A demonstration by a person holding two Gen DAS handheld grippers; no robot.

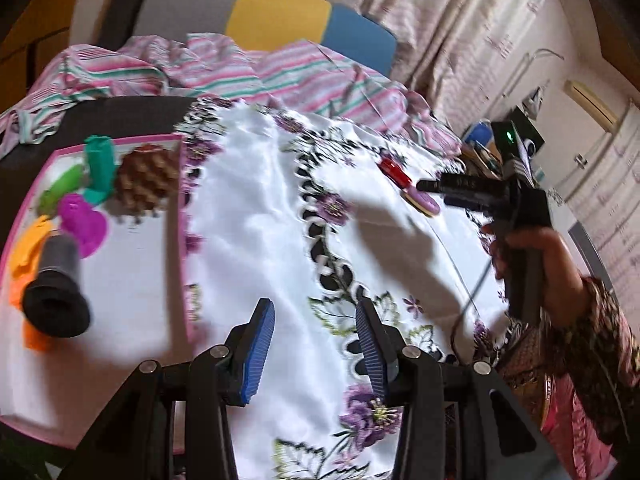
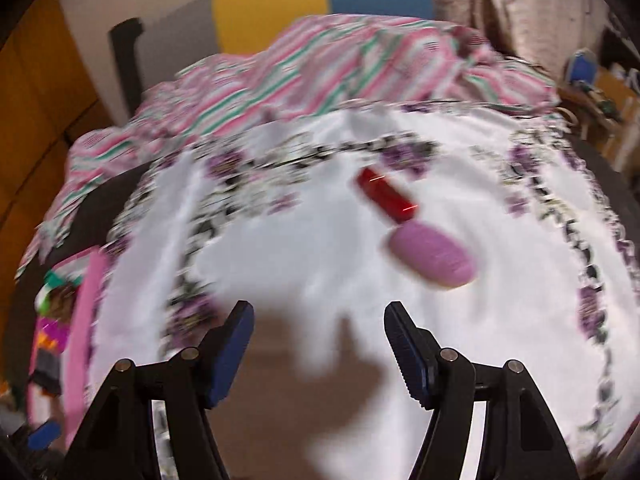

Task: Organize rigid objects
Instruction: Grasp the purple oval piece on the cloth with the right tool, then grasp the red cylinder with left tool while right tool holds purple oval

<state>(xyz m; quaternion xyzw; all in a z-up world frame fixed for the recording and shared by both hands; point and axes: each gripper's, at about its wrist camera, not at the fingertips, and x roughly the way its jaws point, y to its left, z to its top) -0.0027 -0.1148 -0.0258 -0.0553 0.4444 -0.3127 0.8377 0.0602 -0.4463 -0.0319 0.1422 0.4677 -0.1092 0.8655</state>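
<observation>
At the table's far right edge, the red case [image 2: 387, 197] and purple oval [image 2: 433, 255] are blurred; both grippers, left [image 1: 316, 344] and right [image 2: 320, 354], gape empty.

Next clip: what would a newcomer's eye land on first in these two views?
Probably the pink-rimmed tray at the left, crowded with bright pieces: a teal one, a magenta one, a brown pinecone shape and a dark grey funnel-like part. Then the red cylinder and lilac oval, lying alone on the white floral cloth ahead of the open right gripper.
</observation>
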